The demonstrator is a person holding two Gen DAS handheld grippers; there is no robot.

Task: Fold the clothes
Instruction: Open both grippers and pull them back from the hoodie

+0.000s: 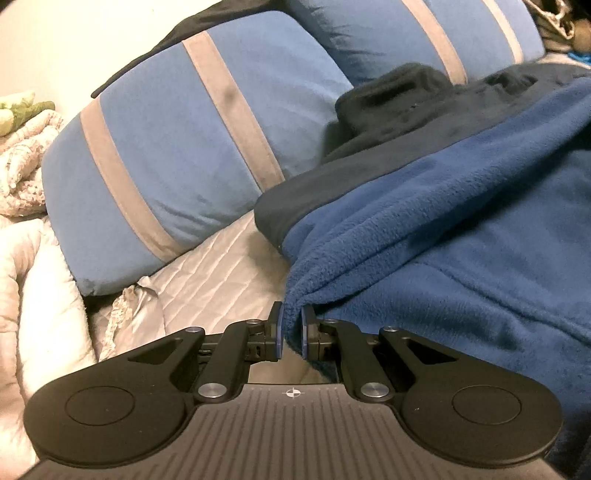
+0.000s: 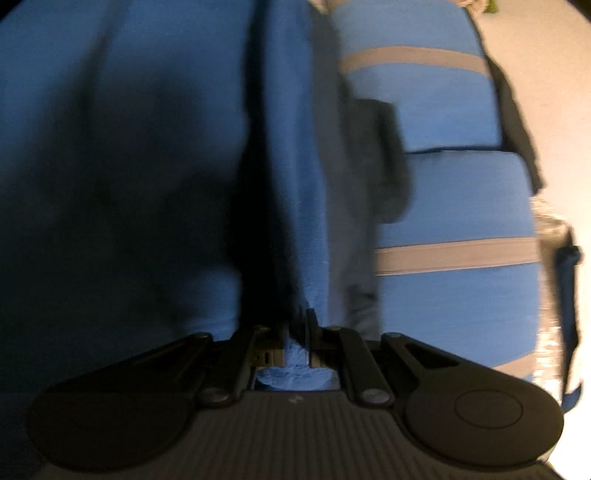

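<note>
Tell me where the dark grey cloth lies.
In the left wrist view, the dark grey cloth lies upper right, between the striped blue pillows and the blue fleece.

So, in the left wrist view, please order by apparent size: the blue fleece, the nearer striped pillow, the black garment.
1. Blue fleece, though it lies nearest the camera, which inflates it.
2. Nearer striped pillow.
3. Black garment, partly hidden under the fleece, so its true size is unsure.

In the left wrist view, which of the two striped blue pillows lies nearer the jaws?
The left pillow, shown whole, resting on the pale quilted cover beside the blue fleece garment. The other pillow sits farther back, partly hidden.
</note>
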